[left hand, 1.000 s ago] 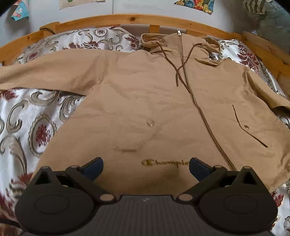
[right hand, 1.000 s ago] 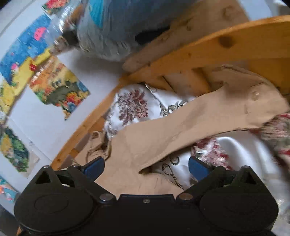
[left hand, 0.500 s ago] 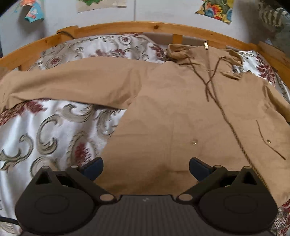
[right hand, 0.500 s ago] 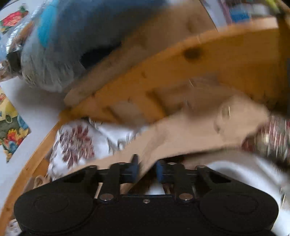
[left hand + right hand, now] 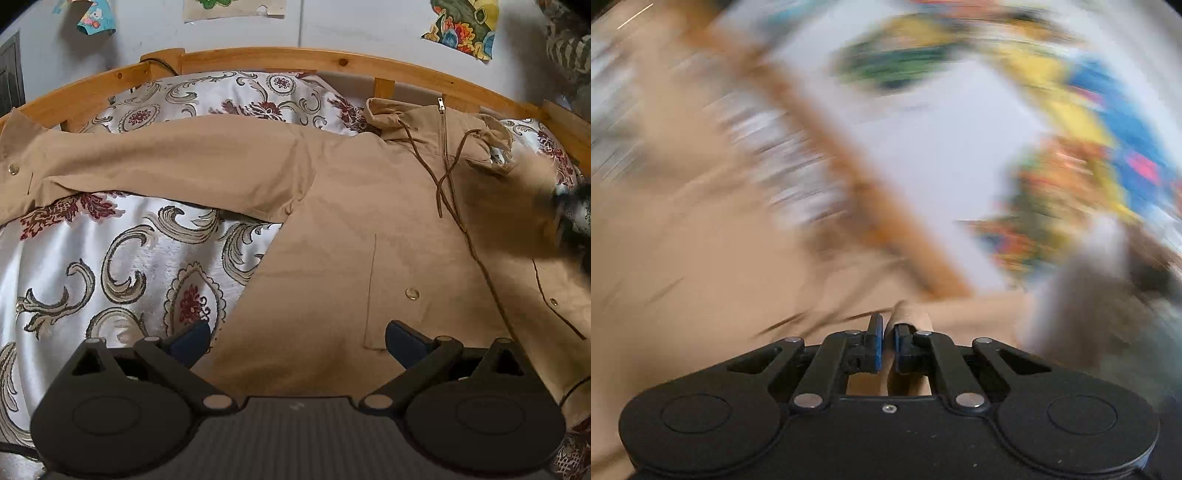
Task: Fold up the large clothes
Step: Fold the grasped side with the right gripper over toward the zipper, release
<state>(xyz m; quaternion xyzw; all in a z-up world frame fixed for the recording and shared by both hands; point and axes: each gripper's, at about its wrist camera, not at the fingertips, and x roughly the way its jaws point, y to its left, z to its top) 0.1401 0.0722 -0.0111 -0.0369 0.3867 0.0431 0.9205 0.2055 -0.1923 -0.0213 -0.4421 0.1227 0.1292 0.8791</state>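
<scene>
Tan zip-front hooded jacket [image 5: 369,221] lies front up on a floral bedspread [image 5: 110,258], hood toward the far wooden bed rail [image 5: 295,59]. One sleeve [image 5: 166,166] extends straight left, snap at its cuff. Drawstrings cross over the zipper [image 5: 443,147]. Left gripper [image 5: 297,339] hovers over the near hem, jaws spread wide, nothing between. Blurred tan cloth at right edge.
</scene>
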